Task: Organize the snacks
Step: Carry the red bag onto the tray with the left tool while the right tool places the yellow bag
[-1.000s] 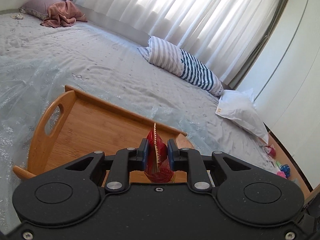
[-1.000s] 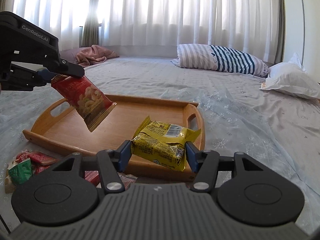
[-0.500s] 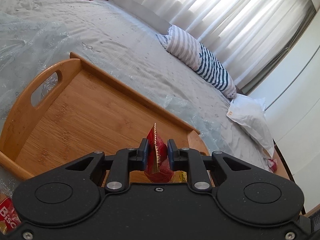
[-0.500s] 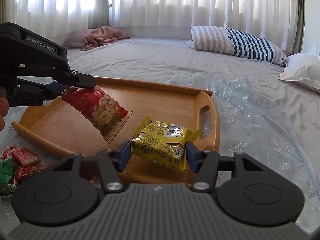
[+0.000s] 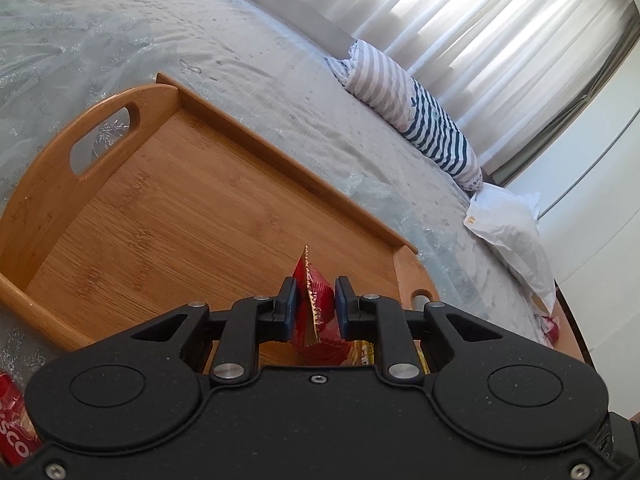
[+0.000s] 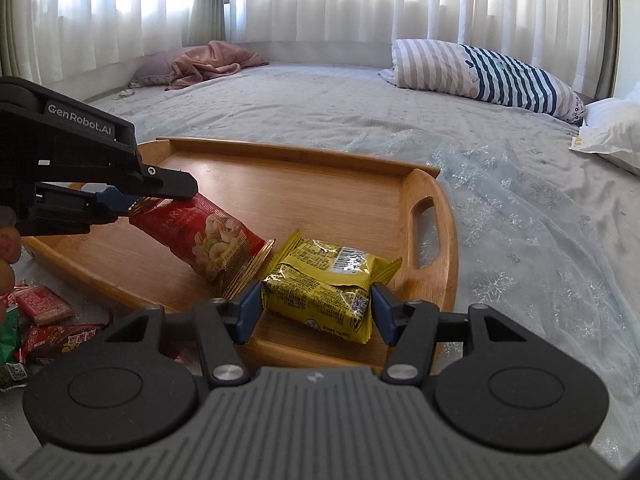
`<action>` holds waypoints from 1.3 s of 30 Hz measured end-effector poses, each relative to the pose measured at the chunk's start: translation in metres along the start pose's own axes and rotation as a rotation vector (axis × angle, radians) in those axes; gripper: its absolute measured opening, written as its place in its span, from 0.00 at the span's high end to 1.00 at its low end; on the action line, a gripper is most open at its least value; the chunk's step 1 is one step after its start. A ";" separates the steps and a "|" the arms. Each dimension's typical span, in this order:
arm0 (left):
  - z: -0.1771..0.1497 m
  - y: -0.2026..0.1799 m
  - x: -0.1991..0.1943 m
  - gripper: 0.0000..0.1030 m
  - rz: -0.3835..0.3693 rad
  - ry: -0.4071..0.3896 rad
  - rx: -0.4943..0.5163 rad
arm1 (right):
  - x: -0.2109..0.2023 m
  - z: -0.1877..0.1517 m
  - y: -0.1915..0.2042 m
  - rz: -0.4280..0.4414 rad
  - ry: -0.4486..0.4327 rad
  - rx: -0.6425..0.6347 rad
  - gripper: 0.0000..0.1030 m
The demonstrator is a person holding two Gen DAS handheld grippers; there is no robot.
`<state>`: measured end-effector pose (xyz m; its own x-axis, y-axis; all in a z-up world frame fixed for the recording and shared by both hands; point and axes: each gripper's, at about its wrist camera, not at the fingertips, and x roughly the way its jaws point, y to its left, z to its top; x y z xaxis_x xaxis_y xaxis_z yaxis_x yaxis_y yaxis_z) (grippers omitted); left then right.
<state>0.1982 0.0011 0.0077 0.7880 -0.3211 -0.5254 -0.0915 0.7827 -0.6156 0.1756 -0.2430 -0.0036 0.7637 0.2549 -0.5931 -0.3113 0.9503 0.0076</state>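
A wooden tray [image 6: 434, 216] with cut-out handles lies on the bed; it also shows in the left wrist view [image 5: 160, 216]. My left gripper [image 5: 316, 304] is shut on a red nut packet [image 5: 314, 300] and holds it tilted low over the tray's near side; in the right wrist view the left gripper [image 6: 132, 200] holds this packet [image 6: 208, 236] with its lower end close to the tray floor. My right gripper [image 6: 316, 304] is shut on a yellow snack packet [image 6: 320, 284] over the tray's near right corner.
Several red and green snack packets [image 6: 40, 316] lie on the bed left of the tray. A striped pillow [image 6: 480, 72], a white pillow [image 6: 612, 132] and a pink blanket [image 6: 208, 60] lie farther back by the curtains.
Both grippers have moved forward and down over the tray. The red packet is lower and closer to the yellow packet. Both grips are unchanged.
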 end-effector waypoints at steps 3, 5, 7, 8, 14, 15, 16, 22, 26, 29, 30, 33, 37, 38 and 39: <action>-0.001 0.002 0.000 0.82 0.001 -0.004 0.007 | 0.001 -0.001 0.001 0.005 0.003 0.000 0.41; -0.003 0.001 -0.001 0.82 0.005 -0.008 0.019 | 0.002 -0.001 0.000 0.008 0.003 0.004 0.41; -0.005 -0.001 -0.002 0.82 0.014 -0.010 0.038 | 0.002 -0.001 -0.001 0.011 0.003 0.006 0.41; -0.006 -0.002 -0.003 0.82 0.018 -0.011 0.047 | 0.003 -0.001 -0.001 0.011 0.002 0.006 0.41; -0.011 -0.009 -0.005 0.82 0.063 -0.021 0.114 | 0.004 0.000 -0.003 0.016 -0.002 0.014 0.39; -0.011 -0.010 -0.006 0.81 0.071 -0.024 0.124 | 0.004 -0.001 -0.003 0.017 -0.003 0.018 0.39; -0.012 -0.011 -0.006 0.81 0.075 -0.026 0.134 | 0.003 -0.001 -0.004 0.017 -0.004 0.021 0.38; -0.014 -0.018 -0.011 0.58 0.115 -0.031 0.193 | -0.001 -0.003 -0.004 0.019 -0.014 0.034 0.26; -0.017 -0.024 -0.018 0.46 0.134 -0.044 0.238 | -0.005 -0.003 -0.004 0.017 -0.018 0.039 0.24; -0.018 -0.027 -0.025 0.35 0.148 -0.056 0.273 | -0.007 -0.003 -0.003 0.013 -0.024 0.034 0.20; -0.018 -0.028 -0.027 0.30 0.154 -0.058 0.286 | -0.009 -0.003 -0.003 0.011 -0.028 0.033 0.19; -0.020 -0.031 -0.032 0.22 0.172 -0.060 0.321 | -0.012 -0.002 -0.003 0.004 -0.041 0.034 0.13; -0.024 -0.032 -0.042 0.18 0.192 -0.062 0.353 | -0.016 -0.001 -0.002 0.003 -0.049 0.038 0.12; -0.025 -0.033 -0.044 0.18 0.194 -0.062 0.359 | -0.018 0.000 0.000 0.002 -0.052 0.037 0.12; -0.026 -0.033 -0.047 0.17 0.195 -0.062 0.366 | -0.020 -0.001 0.001 0.000 -0.056 0.036 0.12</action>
<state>0.1479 -0.0237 0.0374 0.8133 -0.1246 -0.5684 -0.0284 0.9671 -0.2526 0.1600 -0.2475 0.0077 0.7947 0.2636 -0.5469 -0.2917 0.9558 0.0368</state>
